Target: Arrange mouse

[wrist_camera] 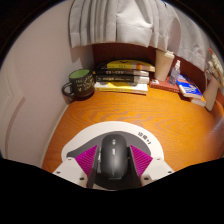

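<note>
The tongs (116,160) stand closed on the mouse (118,158), a pad pressed to each flank, so nothing can pass between the fingers. Ahead of them the counter (120,115) lies bare and wide, open room to both sides and forward. The blockage sits along the far edge: a mug (79,85) at the left, a stack of books (125,76) just beside it, and a box (189,91) further right, with upright items behind it too small to tell. A curtain (125,22) hangs above the books, closing off the back. A wall (35,70) bounds the left side.
</note>
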